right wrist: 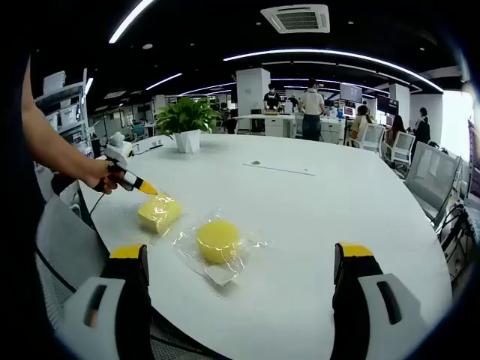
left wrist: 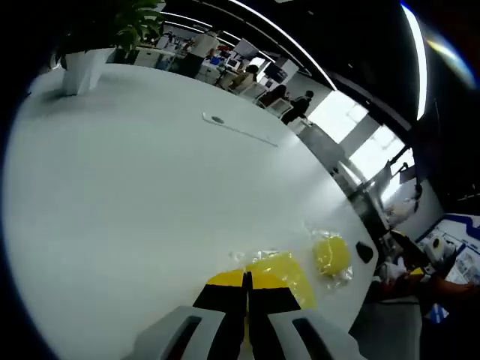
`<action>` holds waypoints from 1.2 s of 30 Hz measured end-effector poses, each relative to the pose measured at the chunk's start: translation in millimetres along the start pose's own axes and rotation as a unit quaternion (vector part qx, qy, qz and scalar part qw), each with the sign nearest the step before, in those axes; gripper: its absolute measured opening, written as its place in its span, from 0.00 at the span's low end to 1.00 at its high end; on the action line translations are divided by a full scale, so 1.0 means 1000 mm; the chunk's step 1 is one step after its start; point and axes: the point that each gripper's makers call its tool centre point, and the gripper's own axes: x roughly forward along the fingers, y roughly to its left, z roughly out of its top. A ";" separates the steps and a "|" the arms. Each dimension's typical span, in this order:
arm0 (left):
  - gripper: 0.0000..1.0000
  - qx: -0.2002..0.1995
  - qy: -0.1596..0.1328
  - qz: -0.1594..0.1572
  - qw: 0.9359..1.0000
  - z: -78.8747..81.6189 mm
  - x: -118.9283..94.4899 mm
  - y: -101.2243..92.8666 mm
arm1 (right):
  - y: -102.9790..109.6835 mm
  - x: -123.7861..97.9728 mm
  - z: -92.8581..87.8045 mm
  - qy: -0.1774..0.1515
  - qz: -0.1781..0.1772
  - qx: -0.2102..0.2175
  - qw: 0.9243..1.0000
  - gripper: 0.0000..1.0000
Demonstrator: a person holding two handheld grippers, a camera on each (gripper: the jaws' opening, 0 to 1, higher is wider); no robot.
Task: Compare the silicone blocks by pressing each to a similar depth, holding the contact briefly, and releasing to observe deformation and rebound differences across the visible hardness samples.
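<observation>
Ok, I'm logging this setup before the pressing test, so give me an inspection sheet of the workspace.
Surface: white table, large and rounded.
Job's things: square yellow block and round yellow block, each on clear plastic wrap, apart from each other.
Clutter: potted plant at the far side; a thin strip lying mid-table.
Grippers: left gripper shut, tips at the square block; right gripper open, short of the round block.
Cables: nothing seen.
Surroundings: open office, desks, chairs, people standing, ceiling lights.
</observation>
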 end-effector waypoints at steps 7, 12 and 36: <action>0.00 0.122 0.026 0.036 0.992 0.005 0.003 0.013 | -0.001 -0.002 -0.003 0.001 -0.004 0.003 1.000 0.97; 0.00 0.155 0.027 0.046 0.986 0.004 0.007 0.017 | -0.005 -0.007 -0.007 0.002 -0.011 0.008 1.000 0.97; 1.00 0.173 -0.125 0.101 0.972 0.017 -0.069 0.015 | -0.017 0.009 -0.005 0.008 -0.012 0.023 1.000 0.97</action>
